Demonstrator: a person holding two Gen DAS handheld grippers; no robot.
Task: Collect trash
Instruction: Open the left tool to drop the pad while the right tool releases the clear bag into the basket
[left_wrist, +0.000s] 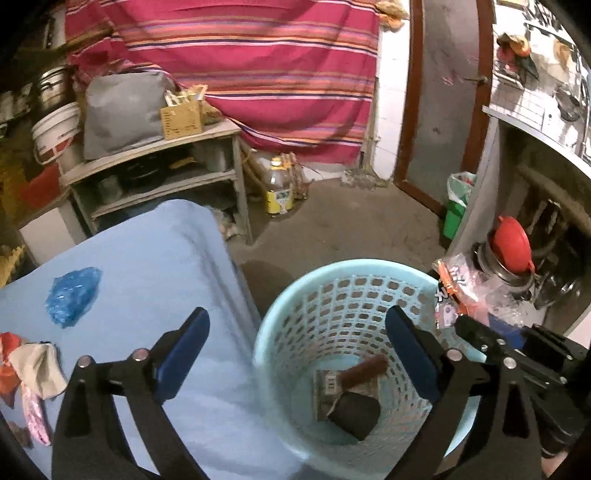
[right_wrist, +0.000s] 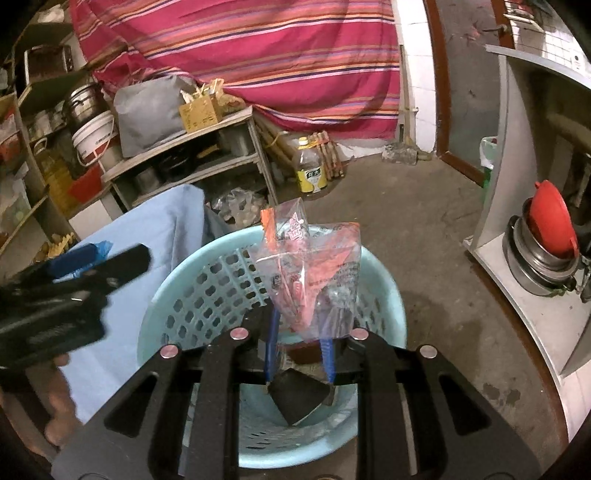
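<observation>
A light blue perforated basket (left_wrist: 340, 295) stands on the floor beside a table with a blue cloth (left_wrist: 155, 280); it also shows in the right wrist view (right_wrist: 207, 291). Inside lie a dark wrapper (left_wrist: 354, 410) and a brown piece (left_wrist: 364, 369). My left gripper (left_wrist: 295, 354) is open and empty, over the basket's left rim. My right gripper (right_wrist: 301, 332) is shut on a clear and orange plastic wrapper (right_wrist: 314, 266), held above the basket; that wrapper also shows in the left wrist view (left_wrist: 458, 295). A crumpled blue plastic bag (left_wrist: 72, 295) and red, beige and pink scraps (left_wrist: 29, 373) lie on the cloth.
A grey shelf unit (left_wrist: 155, 173) with a grey bag and a cardboard box stands behind the table. An oil bottle (left_wrist: 279, 188) stands on the floor by a striped red curtain. A green bin (left_wrist: 456, 206) and a counter with a red-lidded pot (left_wrist: 511, 251) are at the right.
</observation>
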